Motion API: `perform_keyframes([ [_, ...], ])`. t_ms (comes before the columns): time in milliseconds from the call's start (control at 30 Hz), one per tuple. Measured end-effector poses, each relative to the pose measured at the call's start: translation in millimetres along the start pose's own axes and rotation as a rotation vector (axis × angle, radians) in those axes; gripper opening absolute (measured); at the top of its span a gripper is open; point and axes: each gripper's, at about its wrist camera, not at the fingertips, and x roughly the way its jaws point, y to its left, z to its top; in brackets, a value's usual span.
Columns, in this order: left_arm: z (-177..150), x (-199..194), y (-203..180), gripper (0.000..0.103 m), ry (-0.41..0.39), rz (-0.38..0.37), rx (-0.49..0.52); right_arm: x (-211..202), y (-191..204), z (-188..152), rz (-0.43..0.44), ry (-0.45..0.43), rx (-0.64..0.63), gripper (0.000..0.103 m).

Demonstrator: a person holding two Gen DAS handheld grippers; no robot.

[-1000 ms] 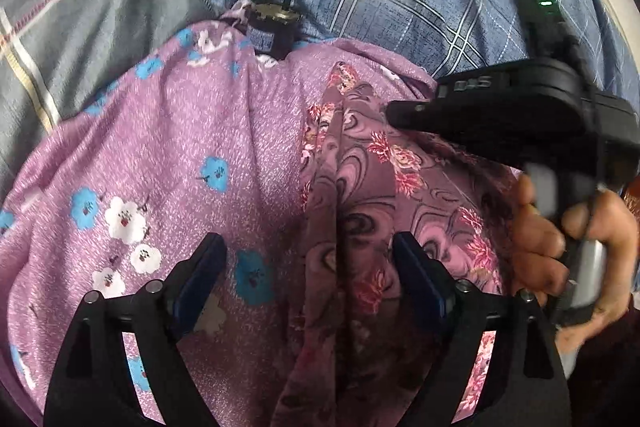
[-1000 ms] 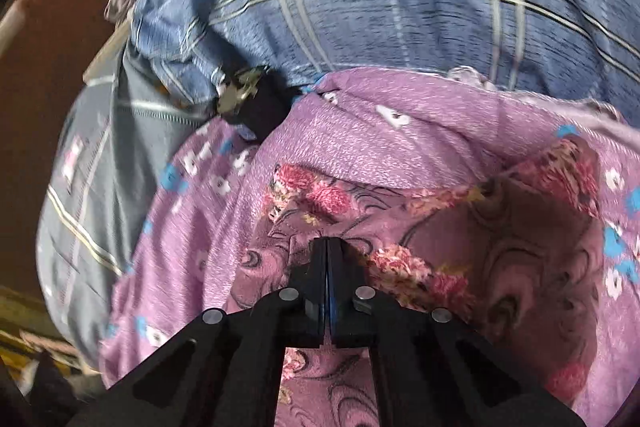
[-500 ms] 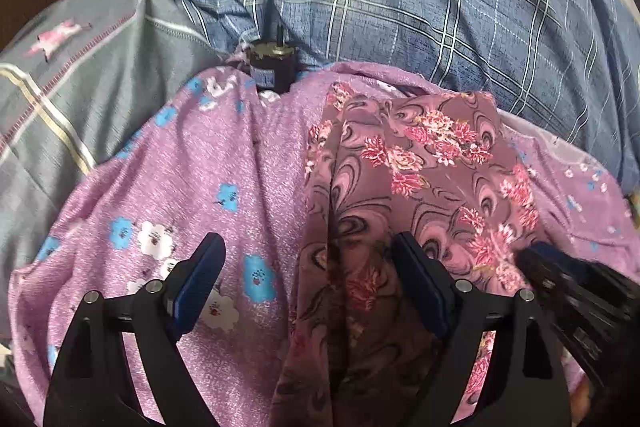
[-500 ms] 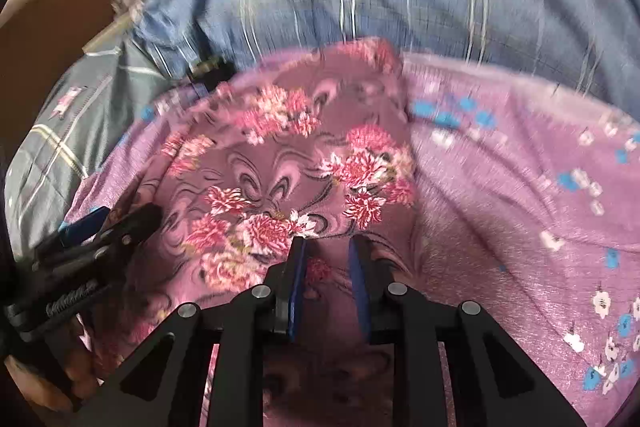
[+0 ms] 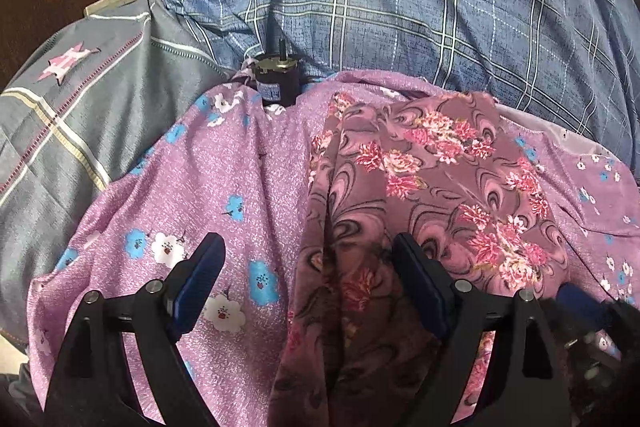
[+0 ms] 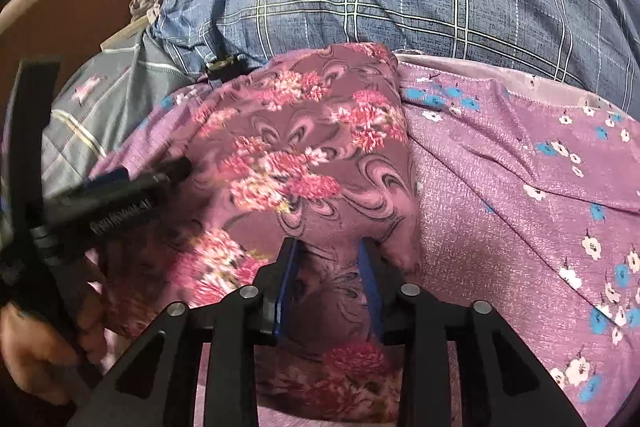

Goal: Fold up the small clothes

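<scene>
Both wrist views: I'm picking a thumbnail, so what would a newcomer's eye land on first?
The mauve cloth with pink flowers, lying in the middle on the lilac fabric with blue and white blossoms. The right gripper, jaws opening, hangs over the cloth's near edge; the left gripper gapes over its left edge. Behind lies a blue plaid pillow.

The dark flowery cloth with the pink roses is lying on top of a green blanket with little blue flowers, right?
Not quite. The dark rose-patterned cloth lies on a purple blanket, not green, with little blue and white flowers. The left wrist view shows it clearly.

Soft daylight, strong fisheye bending at dark corners, motion blur at left of right view.
</scene>
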Motion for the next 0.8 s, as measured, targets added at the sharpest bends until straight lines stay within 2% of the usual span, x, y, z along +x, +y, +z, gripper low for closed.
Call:
perform_keyframes([
  [133,2,-15,-3,0.087,-0.039,0.004,-0.005,-31,-7,10,-0.008,-0.117,0.017,0.033],
  [200,1,-25,-9,0.087,-0.063,0.0,0.009,-38,-10,11,-0.026,-0.138,0.02,0.034],
  [400,-7,-43,-24,0.087,-0.095,0.012,0.051,-42,-24,12,-0.062,-0.107,0.067,0.034],
  [533,-9,-57,-25,0.087,-0.129,0.025,0.054,-51,-23,8,-0.094,-0.129,0.052,0.047],
  [800,-11,-73,-24,0.087,-0.171,0.045,0.053,-66,-23,4,-0.09,-0.155,0.049,0.047],
])
